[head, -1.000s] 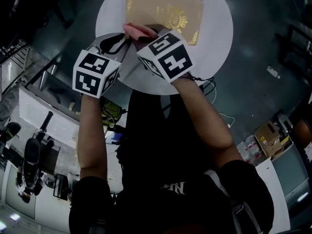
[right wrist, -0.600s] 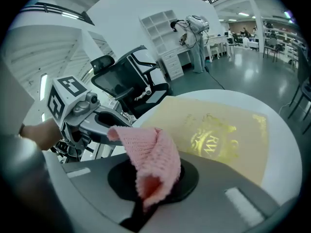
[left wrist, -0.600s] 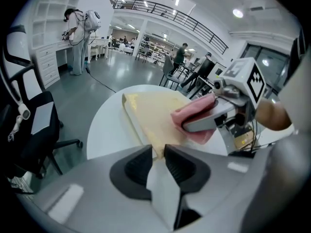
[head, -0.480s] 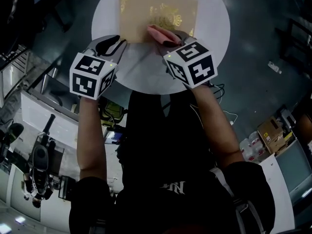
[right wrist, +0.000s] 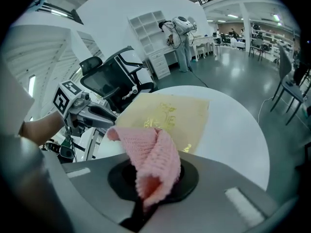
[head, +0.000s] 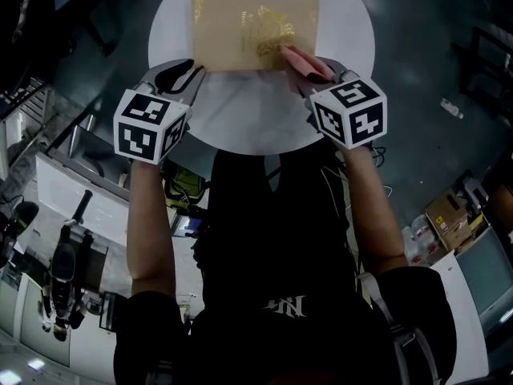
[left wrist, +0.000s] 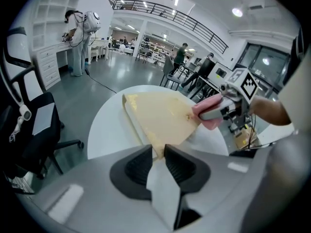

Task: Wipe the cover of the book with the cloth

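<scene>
Quick count of what's on show: one book (head: 255, 29), one pink cloth (head: 296, 54) and one round white table (head: 240, 115). Two grippers, the left gripper (head: 192, 72) and the right gripper (head: 311, 66). Each carries one marker block, so two in all: the left cube (head: 152, 125) and the right cube (head: 347, 112).

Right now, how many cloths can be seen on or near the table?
1: the pink cloth, gripped by the right gripper, at the book's near right corner. No other cloth shows.
</scene>
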Action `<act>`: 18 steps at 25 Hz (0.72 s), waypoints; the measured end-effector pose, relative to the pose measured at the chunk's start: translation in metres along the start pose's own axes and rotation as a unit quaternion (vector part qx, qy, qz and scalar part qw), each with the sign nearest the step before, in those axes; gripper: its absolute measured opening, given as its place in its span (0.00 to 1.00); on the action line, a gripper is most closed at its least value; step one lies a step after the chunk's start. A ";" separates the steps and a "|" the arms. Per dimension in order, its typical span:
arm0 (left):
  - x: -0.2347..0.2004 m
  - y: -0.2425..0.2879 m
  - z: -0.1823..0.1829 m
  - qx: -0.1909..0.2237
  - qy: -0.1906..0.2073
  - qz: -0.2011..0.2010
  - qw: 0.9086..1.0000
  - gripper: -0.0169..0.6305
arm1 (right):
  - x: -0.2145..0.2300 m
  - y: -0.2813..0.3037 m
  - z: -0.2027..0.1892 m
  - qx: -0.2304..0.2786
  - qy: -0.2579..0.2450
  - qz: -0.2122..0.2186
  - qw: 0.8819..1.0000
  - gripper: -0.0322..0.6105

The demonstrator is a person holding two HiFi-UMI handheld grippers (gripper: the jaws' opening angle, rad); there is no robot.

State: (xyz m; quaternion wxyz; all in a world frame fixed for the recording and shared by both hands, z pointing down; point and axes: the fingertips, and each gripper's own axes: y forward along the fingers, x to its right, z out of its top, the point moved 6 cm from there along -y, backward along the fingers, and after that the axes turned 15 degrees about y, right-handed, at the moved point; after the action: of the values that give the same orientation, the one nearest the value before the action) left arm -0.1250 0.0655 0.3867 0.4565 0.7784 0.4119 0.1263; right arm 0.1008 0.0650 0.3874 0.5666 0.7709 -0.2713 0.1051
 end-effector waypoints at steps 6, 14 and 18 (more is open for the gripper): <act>0.000 0.000 -0.001 0.004 -0.003 0.005 1.000 0.15 | 0.018 -0.014 -0.007 0.003 0.013 -0.016 1.000 0.06; 0.003 -0.007 0.001 0.004 -0.002 0.010 1.000 0.15 | 0.052 -0.050 -0.036 -0.017 0.030 -0.083 0.996 0.06; 0.006 -0.026 -0.001 0.014 0.002 0.011 1.000 0.15 | 0.004 -0.087 -0.019 0.067 0.001 0.041 0.997 0.06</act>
State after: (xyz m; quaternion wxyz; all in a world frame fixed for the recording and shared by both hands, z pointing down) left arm -0.1356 0.0768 0.3650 0.4438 0.7889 0.4057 0.1270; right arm 0.1536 0.1002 0.3246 0.5091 0.7955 -0.2942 0.1467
